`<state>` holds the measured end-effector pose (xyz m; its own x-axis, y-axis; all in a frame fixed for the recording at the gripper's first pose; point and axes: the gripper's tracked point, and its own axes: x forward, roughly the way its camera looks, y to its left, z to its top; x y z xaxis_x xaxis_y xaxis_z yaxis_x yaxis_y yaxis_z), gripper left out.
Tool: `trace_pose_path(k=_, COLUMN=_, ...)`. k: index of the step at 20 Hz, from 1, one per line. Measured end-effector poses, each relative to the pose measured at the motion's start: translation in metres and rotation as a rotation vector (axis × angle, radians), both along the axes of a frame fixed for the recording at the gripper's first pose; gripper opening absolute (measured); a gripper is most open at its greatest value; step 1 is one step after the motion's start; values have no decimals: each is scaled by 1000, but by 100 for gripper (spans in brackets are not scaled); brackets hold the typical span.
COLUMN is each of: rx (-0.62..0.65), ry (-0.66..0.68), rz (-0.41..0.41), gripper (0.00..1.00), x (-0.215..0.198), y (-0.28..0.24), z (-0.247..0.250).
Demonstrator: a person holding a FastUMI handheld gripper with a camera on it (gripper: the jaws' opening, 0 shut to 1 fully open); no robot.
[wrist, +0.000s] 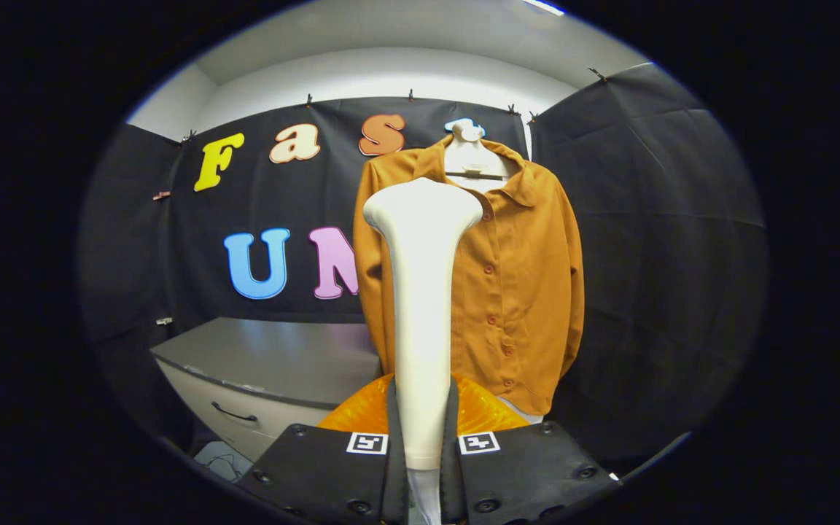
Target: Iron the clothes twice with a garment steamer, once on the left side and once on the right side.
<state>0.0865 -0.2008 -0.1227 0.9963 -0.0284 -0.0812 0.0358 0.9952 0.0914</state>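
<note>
— What are the fingers doing right now?

— The gripper (424, 445) is clamping the handle of the garment steamer (421, 292). Both fingers are pressing on the white shaft from either side, so the jaws are closed tight around it with nothing but the handle between them.

— And how is the steamer sitting?

— It is standing upright between the fingers, rising straight ahead of them. The shaft is widening into a flat, rounded head at the top, and that head is tilting slightly toward the left.

— What is just past the fingers?

— Something orange and ribbed (420, 412) is showing on both sides of the shaft, right behind the fingertips. I cannot tell what it is.

— Where is the clothing?

— An orange button-up shirt (522, 277) is hanging beyond the steamer on a pale hanger (468, 149), collar open, buttons running down the front. The steamer head is overlapping the shirt's left half from where I am standing; whether it is touching the fabric, I cannot tell.

— Anything else around?

— A grey cabinet (274, 364) with a dark drawer handle is sitting lower down, left of the shirt, against the black cloth wall (653, 240).
</note>
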Motion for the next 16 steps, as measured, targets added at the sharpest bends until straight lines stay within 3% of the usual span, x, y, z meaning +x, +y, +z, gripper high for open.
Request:
trace_pose_path(k=6, rx=37, ry=-35, rz=48, gripper=20, x=23, y=52, z=41)
trace_pose_path(k=16, rx=4, ry=-53, rz=36, gripper=20, x=42, y=119, z=81)
